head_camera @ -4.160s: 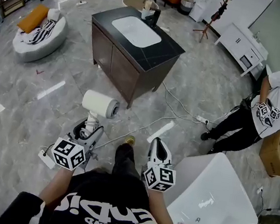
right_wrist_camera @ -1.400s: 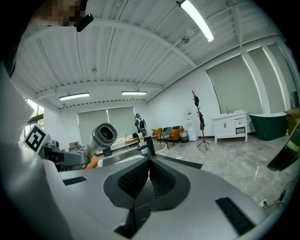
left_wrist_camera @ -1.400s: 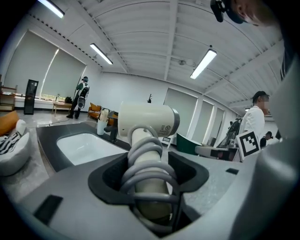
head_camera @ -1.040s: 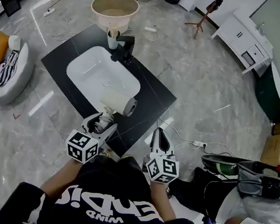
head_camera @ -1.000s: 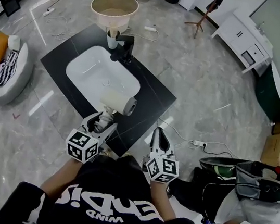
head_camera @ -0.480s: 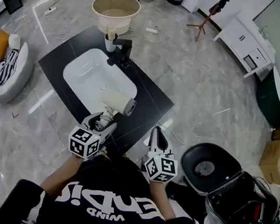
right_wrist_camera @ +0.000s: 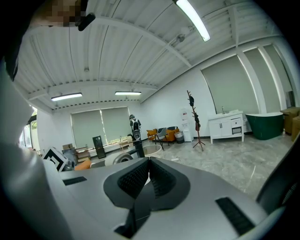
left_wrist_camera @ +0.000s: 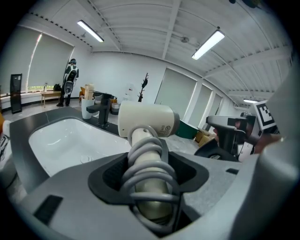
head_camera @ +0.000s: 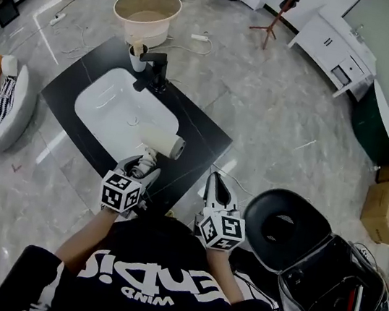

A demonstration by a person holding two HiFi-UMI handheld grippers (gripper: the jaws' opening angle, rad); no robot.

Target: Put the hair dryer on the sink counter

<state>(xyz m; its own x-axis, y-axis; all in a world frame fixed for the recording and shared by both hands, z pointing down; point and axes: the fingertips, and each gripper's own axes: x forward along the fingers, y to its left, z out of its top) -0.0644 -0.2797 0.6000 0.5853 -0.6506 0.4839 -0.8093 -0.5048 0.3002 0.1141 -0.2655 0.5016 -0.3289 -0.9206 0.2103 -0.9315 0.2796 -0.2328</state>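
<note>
A cream hair dryer (head_camera: 160, 141) (left_wrist_camera: 146, 120) with its grey cord coiled round the handle is held upright, barrel on top. My left gripper (head_camera: 141, 168) (left_wrist_camera: 149, 187) is shut on its handle. It hangs over the near right part of the black sink counter (head_camera: 198, 130) (left_wrist_camera: 18, 126), beside the white basin (head_camera: 110, 108) (left_wrist_camera: 70, 143). My right gripper (head_camera: 216, 191) (right_wrist_camera: 148, 180) is shut with nothing in it, off the counter's near corner.
A black faucet (head_camera: 155, 72) and a cup (head_camera: 138, 57) stand at the counter's far edge. A beige tub (head_camera: 145, 11) sits beyond. A black open case (head_camera: 302, 263) lies on the floor at right. A white cord (head_camera: 237, 183) runs across the floor.
The view has closed in from across the room until the counter lies directly below. Over the last second the held dryer stays above the counter's near right part. The person at right has gone.
</note>
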